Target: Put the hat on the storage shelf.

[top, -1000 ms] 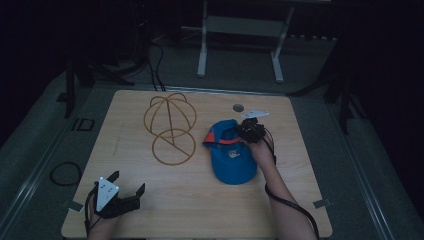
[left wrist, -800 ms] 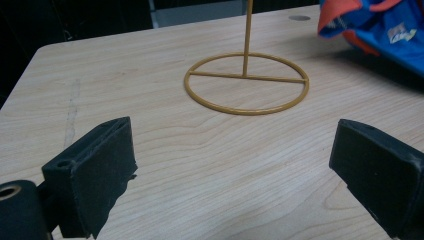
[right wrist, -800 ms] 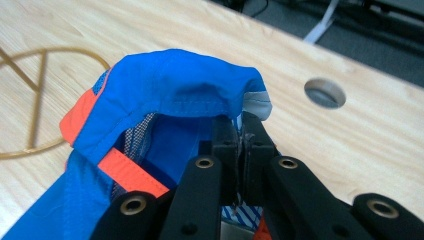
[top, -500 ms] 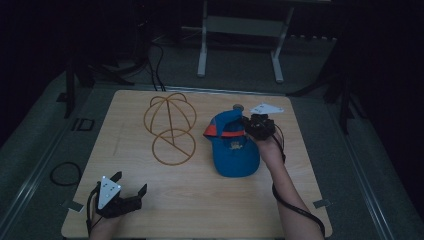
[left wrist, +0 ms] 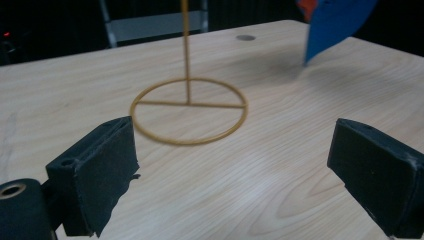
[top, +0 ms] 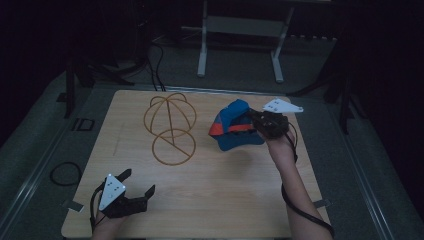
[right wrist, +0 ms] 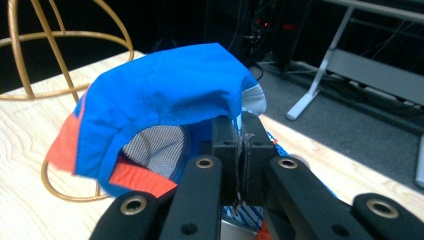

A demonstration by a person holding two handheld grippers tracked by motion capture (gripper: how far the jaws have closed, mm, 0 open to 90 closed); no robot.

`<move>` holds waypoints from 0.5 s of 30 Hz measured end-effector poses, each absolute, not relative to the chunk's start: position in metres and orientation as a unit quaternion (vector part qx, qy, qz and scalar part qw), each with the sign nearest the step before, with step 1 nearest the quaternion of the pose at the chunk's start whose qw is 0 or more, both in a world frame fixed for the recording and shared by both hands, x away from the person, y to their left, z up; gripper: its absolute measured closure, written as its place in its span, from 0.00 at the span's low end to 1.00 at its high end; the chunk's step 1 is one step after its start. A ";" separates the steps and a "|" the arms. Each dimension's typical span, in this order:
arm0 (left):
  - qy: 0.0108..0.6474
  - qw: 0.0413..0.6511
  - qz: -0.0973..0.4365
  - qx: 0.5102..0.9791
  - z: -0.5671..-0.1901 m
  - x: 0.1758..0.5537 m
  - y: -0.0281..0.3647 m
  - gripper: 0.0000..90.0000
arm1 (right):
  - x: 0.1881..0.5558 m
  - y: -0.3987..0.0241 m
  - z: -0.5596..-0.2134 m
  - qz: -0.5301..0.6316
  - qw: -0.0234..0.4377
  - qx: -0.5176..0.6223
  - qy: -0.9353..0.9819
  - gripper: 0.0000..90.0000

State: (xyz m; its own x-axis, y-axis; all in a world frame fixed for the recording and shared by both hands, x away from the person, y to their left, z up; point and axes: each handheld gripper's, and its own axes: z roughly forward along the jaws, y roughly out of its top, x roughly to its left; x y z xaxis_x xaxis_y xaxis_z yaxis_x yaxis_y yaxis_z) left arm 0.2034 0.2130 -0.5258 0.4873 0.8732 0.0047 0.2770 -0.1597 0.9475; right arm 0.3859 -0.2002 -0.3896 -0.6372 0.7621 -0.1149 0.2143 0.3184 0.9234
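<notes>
- Right gripper view: the right gripper [right wrist: 239, 150] has its pads squeezed together on the back edge of the blue cap [right wrist: 165, 95], so it's got hold of the fabric w/ basically no gap between the pads.
- Cap hangs off the table, crown up top, mesh lining showing on the underside. Orange trim sits along the lower edge on the side away from the gripper.
- High view: right gripper [top: 257, 121] is over the far right part of the wooden table [top: 225, 200], cap [top: 234, 127] sticking out to its left. Long axis runs roughly from the gripper toward the wire stand, brim end pointing down and toward the person's side, afaict.
- Gold wire hat stand [top: 171, 125] stands just left of the cap, not touching it. Round base ring on the table, dome of wire hoops on top, nothing on it.
- Left gripper [top: 139, 192] is at the near left corner of the table, well apart from the cap, jaws spread wide w/ nothing between them.
- Left gripper view: stand's base ring [left wrist: 189, 111] is straight ahead between the two pads, and the cap's blue edge [left wrist: 332, 25] pokes in top right.
</notes>
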 end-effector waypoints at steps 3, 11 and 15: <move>0.404 0.507 0.285 0.706 -0.514 0.205 0.206 0.07 | 0.380 -0.204 -0.381 0.496 0.287 0.319 0.755 0.98; 0.388 0.520 0.255 0.718 -0.482 0.217 0.183 0.07 | 0.363 -0.206 -0.368 0.508 0.289 0.310 0.750 0.98; 0.382 0.523 0.247 0.721 -0.467 0.223 0.171 0.07 | 0.357 -0.205 -0.365 0.511 0.292 0.305 0.749 0.97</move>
State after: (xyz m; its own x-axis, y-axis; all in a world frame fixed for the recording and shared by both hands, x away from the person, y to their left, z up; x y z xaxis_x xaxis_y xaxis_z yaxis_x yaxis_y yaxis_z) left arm 0.2229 0.1713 -0.4666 0.5856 0.8095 -0.0428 0.2923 -0.1616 0.9426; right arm 0.3568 -0.2055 -0.3649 -0.6436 0.7549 -0.1262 0.1573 0.2917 0.9435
